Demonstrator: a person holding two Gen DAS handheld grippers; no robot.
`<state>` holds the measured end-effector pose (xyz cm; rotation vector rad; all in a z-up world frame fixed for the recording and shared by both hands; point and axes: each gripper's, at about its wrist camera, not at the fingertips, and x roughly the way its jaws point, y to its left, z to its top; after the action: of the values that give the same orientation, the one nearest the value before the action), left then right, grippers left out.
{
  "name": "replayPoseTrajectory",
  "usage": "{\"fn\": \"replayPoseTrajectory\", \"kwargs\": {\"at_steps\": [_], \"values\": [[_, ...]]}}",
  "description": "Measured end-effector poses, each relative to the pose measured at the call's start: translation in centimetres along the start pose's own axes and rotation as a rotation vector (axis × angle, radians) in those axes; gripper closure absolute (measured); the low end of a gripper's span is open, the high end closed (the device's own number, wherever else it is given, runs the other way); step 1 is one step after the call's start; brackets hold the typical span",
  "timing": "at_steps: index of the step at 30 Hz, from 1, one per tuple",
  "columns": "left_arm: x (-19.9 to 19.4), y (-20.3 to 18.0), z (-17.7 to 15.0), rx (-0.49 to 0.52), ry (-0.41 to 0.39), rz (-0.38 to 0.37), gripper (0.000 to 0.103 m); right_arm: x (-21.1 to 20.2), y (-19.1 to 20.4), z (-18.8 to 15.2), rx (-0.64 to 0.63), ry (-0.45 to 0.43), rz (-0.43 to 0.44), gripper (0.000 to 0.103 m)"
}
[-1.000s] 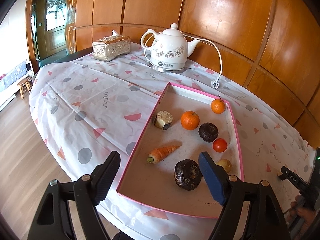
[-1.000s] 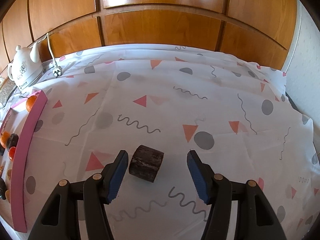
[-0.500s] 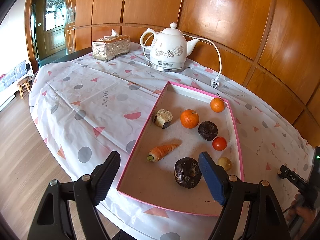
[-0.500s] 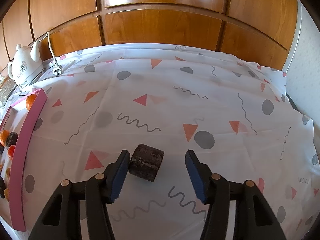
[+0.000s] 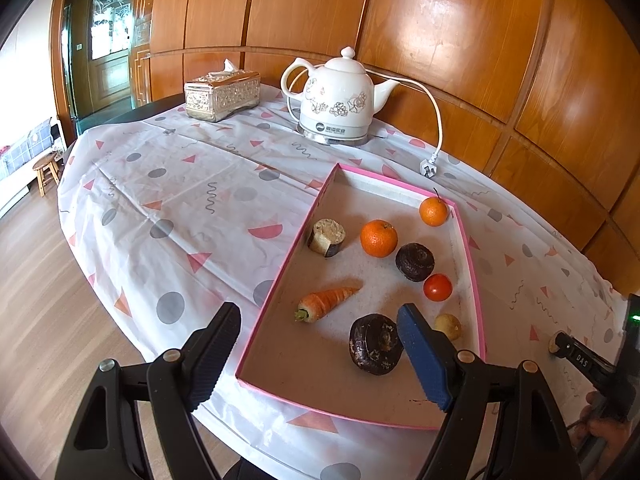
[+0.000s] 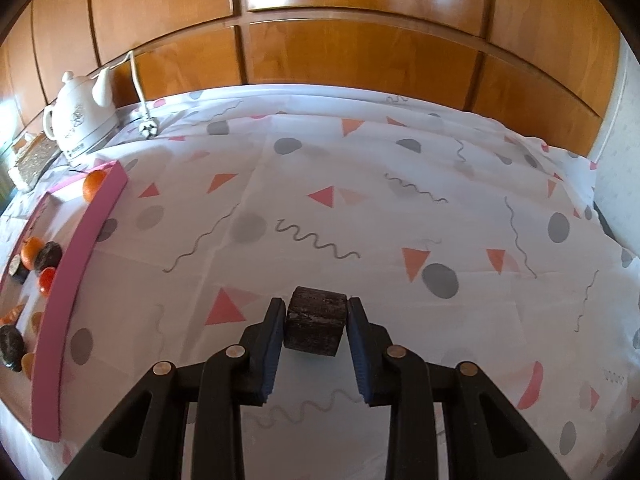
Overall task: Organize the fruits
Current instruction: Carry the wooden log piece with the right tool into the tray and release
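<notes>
1. right gripper [image 6: 316, 322] pinches a dark brown cylinder chunk [image 6: 315, 321] between its two blue pads, each pad touching one side of it.
2. the chunk sits low over the patterned tablecloth [image 6: 360, 208] on the counter, well to the right of the pink tray [image 6: 76, 272]; whether it touches the cloth cannot be told.
3. left gripper [image 5: 316, 356] hangs spread wide over the near end of the pink tray [image 5: 468, 248], holding nothing.
4. inside the tray lie a carrot [image 5: 326, 302], a large orange [image 5: 379, 238], a smaller orange [image 5: 433, 211] in the far right corner, a red tomato [image 5: 437, 287], and a pale cut chunk with dark skin [image 5: 327, 237] near the left wall.
5. a dark round fruit [image 5: 415, 261] rests between the large orange and the tomato; a second dark round fruit [image 5: 374, 344] lies near the front, just beside the left gripper's blue pad.
6. a small yellowish fruit [image 5: 448, 326] sits by the right wall, partly hidden behind that pad.
7. beyond the tray stand a white kettle [image 5: 338, 108] on its base, its plug [image 5: 428, 168] lying loose on the cloth, and a silver tissue box [image 5: 222, 94] to its left.
8. wood panelling [image 6: 360, 52] backs the counter.
</notes>
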<state>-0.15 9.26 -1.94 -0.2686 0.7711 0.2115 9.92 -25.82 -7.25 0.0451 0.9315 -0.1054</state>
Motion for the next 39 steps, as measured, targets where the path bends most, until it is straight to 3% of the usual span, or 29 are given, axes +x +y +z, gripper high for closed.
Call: {"fn": "replayPoseTrajectory", "kwargs": {"at_steps": [19,33,39], "values": [[0.4,1.9,0.5,-0.055,0.005,0.034,0.02,-1.0,3.7,-0.7,-0.103,0.022,0.114,0.072],[0.5,2.7,0.7,-0.08,0.007,0.017,0.019,-4.6,9.1,-0.2,-0.224,0.003,0.299,0.072],[0.2,3.3,1.0,-0.104,-0.006,0.026,0.014,-5.7,11.0,-0.2,-0.26,0.016,0.39,0.072]]}}
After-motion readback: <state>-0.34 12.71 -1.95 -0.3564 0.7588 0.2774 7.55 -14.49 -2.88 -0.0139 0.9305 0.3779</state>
